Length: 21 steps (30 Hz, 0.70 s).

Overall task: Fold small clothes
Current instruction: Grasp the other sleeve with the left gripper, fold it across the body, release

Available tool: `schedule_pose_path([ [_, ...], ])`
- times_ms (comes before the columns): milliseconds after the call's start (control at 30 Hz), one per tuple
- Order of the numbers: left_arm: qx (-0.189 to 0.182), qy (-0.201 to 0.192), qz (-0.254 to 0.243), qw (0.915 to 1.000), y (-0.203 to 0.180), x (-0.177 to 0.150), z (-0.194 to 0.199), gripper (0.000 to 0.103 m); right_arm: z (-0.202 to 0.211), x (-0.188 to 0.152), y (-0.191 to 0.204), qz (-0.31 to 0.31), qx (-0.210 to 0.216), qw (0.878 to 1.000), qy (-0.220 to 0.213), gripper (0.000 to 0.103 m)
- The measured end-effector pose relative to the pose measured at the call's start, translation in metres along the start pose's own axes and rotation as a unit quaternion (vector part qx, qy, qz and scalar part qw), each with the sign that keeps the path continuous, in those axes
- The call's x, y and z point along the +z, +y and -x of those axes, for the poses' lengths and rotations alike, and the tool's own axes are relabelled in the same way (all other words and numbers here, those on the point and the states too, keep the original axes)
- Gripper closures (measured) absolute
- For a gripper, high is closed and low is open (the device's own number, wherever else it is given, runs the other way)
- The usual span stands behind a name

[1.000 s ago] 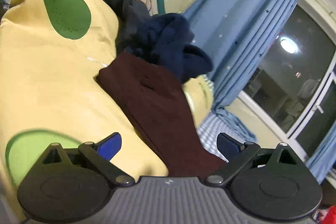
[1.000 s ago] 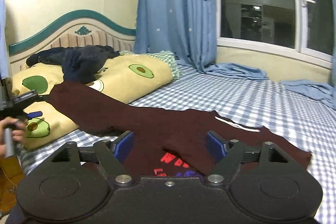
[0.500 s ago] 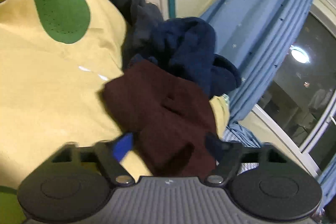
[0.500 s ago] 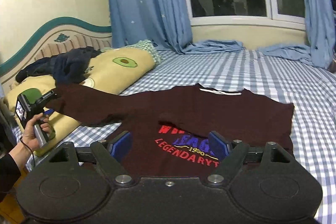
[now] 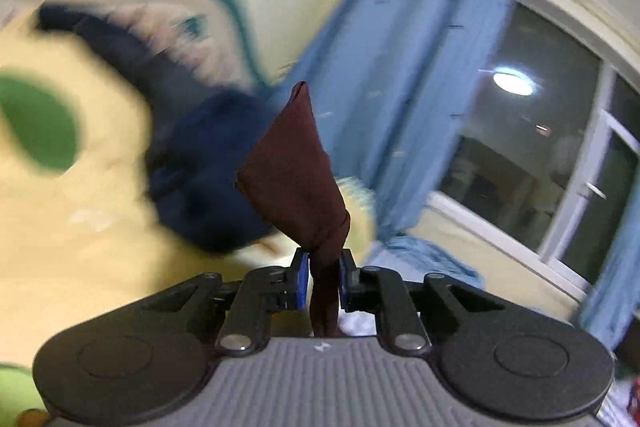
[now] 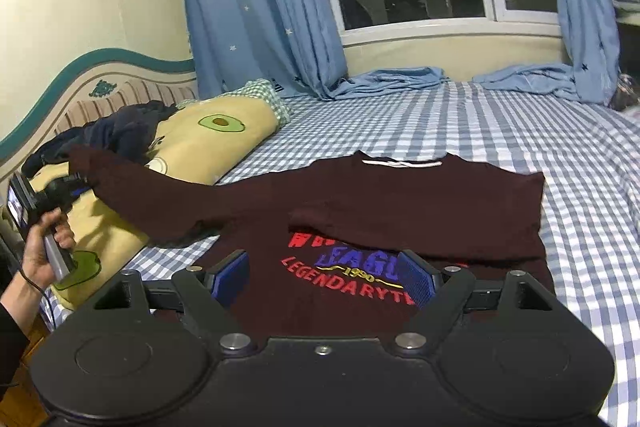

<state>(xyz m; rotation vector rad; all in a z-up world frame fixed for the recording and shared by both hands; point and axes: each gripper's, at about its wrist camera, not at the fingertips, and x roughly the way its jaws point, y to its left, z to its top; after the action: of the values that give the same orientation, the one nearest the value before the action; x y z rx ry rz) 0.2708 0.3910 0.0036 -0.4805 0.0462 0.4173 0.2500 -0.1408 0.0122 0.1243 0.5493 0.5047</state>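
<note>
Maroon sweater (image 6: 400,203) lay spread on the checked bed (image 6: 520,131), its sleeve end (image 5: 298,171) pinched between the closing jaws of the left gripper (image 5: 323,277) and sticking up beyond them. Over the printed chest, the right gripper (image 6: 322,277) hung with jaws wide apart, gripping nothing. An avocado pillow (image 6: 224,131) lay beyond the sleeve.

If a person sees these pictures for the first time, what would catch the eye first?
Probably the dark maroon shirt with its bright red and blue print, spread across the blue checked bed. Its long sleeve stretches over the yellow avocado pillow to the left gripper, whose jaws are closing on the sleeve end. The right gripper hangs open above the print, empty.
</note>
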Motion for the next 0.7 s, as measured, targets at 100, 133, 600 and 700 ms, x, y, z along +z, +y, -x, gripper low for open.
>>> schedule_pose_path([
  [100,-0.052,-0.009,-0.046,0.9976,-0.069,0.011,0.006,0.088,0.009,-0.008,-0.017,-0.022,-0.008,1.0,-0.004,0.02],
  [133,-0.07,-0.009,-0.053,0.9961,-0.092,0.013,0.005,0.088,0.013,-0.01,-0.023,-0.028,-0.01,1.0,-0.006,0.02],
  [600,-0.198,0.099,-0.213,0.9516,-0.427,-0.152,-0.047,0.089,0.103,-0.071,-0.13,-0.11,-0.061,0.992,-0.028,0.02],
  [700,-0.166,0.167,-0.241,0.9415,-0.455,-0.222,-0.065,0.089,0.119,-0.085,-0.149,-0.132,-0.069,0.989,-0.022,0.02],
])
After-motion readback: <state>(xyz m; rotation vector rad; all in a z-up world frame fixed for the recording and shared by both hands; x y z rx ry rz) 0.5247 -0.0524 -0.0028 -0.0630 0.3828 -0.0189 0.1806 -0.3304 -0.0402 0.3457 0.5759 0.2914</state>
